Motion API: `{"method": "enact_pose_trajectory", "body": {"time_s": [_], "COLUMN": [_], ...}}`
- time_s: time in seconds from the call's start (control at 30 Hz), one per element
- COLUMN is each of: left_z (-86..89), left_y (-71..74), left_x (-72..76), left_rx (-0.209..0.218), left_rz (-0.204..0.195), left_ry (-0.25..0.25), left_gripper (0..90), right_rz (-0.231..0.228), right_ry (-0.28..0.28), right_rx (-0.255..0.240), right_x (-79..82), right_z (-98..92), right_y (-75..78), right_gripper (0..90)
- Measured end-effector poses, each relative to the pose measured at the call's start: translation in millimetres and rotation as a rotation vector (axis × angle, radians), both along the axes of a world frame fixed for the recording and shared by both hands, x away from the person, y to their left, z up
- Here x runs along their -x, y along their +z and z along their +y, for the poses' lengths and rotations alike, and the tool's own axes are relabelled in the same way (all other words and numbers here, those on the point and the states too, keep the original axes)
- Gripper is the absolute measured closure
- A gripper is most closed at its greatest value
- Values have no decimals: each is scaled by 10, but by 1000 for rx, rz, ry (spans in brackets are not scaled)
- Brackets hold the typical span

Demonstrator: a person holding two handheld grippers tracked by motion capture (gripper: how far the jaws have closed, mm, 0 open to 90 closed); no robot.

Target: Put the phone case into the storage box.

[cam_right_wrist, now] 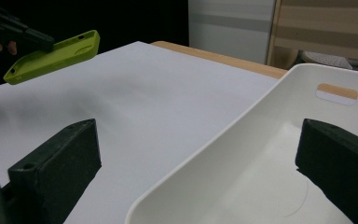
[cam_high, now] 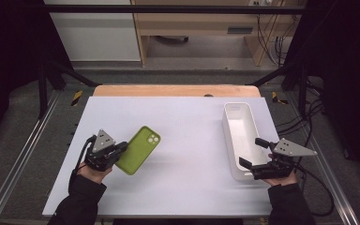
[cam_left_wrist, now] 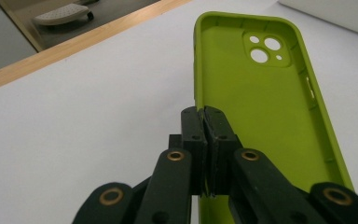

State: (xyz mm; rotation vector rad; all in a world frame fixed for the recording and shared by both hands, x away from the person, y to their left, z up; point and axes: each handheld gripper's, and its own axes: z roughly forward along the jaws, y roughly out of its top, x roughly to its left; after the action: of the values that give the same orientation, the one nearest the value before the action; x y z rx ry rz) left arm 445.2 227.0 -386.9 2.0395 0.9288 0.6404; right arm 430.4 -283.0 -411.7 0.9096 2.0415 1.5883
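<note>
Table surface: a white sheet (cam_high: 187,140) covers the tabletop, plain and matte, with soft shadows under the things on it.
Table edge: a strip of pale wood (cam_high: 176,90) shows along the far side, beyond the white sheet.
Frame: dark metal bars (cam_high: 168,8) run across the top and slant down at both far corners; rails run along the left and right sides of the table.
Room behind: a grey floor, a white cabinet panel (cam_high: 93,33) at far left, a light wooden desk or shelf unit (cam_high: 201,28) in the middle, and cables (cam_high: 269,37) hanging at far right.
Phone case: a lime-green phone case (cam_high: 139,149) at the left half of the table, open side up, camera cut-out at its far end; in the right gripper view it is lifted clear of the sheet and tilted.
Left gripper (cam_high: 120,151): jaws clamped on the near side wall of the phone case, pads pressed together over its rim in the left gripper view.
White bin: a long white plastic bin (cam_high: 240,136) with a handle slot stands on the right half of the table, well apart from the phone case.
Right gripper (cam_high: 253,152): jaws spread wide, one outside the bin's near corner, the other over its inside, gripping nothing.
</note>
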Motion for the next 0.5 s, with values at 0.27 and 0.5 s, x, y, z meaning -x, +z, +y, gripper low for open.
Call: {"method": "enact_pose_trajectory", "body": {"time_s": [0.27,0.5], "left_z": [-185,-359], "left_y": [76,128], "left_x": [-13,-11], "left_rx": [-6,-17], "left_rz": [-24,-47], "left_ry": [-38,-77], "left_gripper": [877,877], "right_rz": [-3,3], "right_ry": [0,21], "right_rx": [1,20], "right_x": [14,27], "right_z": [78,170], "right_y": [53,93], "right_gripper": [6,7]}}
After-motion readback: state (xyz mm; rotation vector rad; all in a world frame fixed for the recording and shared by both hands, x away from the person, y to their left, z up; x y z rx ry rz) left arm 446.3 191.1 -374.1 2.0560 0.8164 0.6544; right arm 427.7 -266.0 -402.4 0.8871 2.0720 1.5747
